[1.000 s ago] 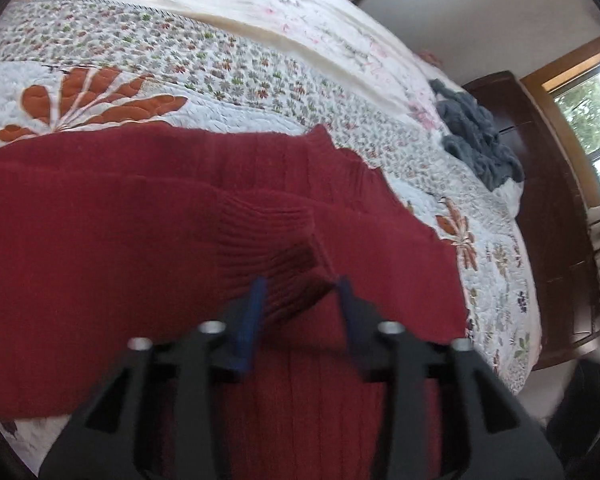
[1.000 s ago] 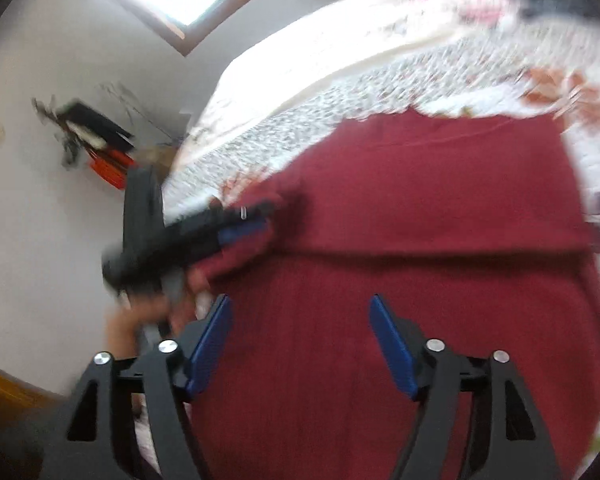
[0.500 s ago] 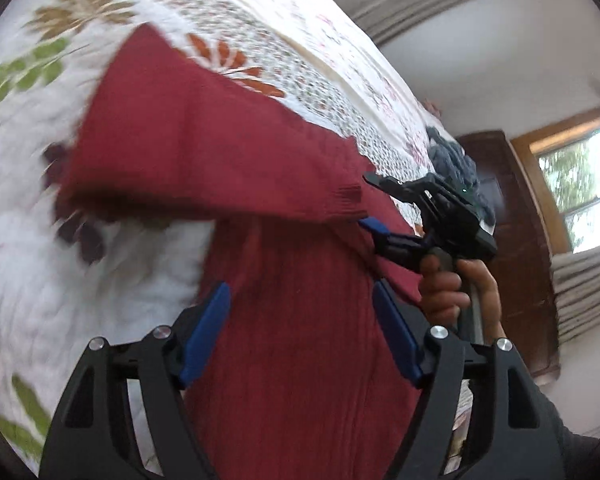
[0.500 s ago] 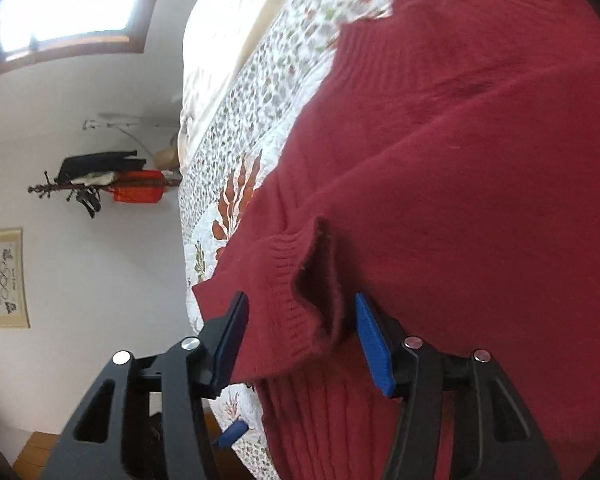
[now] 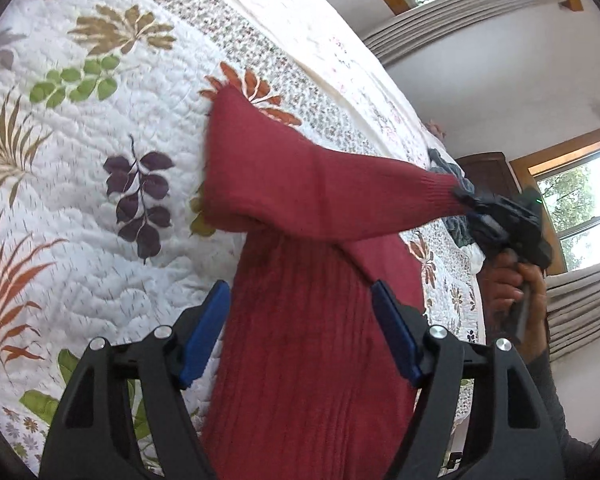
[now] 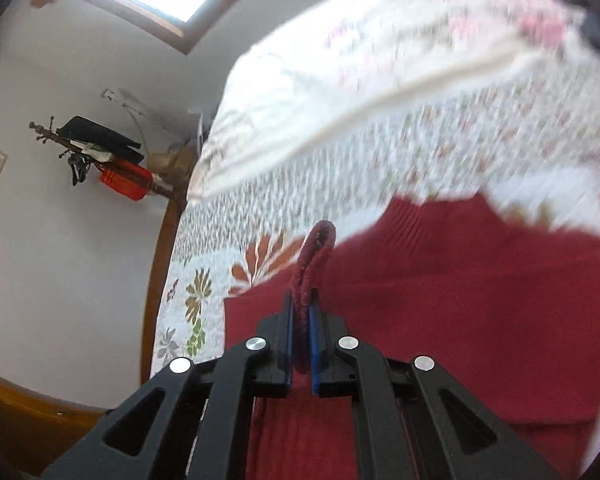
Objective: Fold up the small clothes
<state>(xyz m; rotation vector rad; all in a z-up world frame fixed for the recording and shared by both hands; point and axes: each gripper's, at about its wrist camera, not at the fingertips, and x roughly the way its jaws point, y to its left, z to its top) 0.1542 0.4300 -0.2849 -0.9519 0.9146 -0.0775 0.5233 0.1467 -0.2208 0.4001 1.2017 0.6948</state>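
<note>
Here the right gripper (image 6: 301, 320) pinches the sweater's cuff (image 6: 314, 256); left gripper (image 5: 300, 316) gapes above the sweater (image 5: 300, 360).

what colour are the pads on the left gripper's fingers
Blue pads on black fingers, shown best in the left wrist view, held open over the red sweater.

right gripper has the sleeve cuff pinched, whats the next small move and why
Probably carry the cuff across the sweater body and lay it down flat. The right gripper is shut on it, the sleeve hangs stretched above the quilt, and the left gripper is open, holding nothing.
</note>
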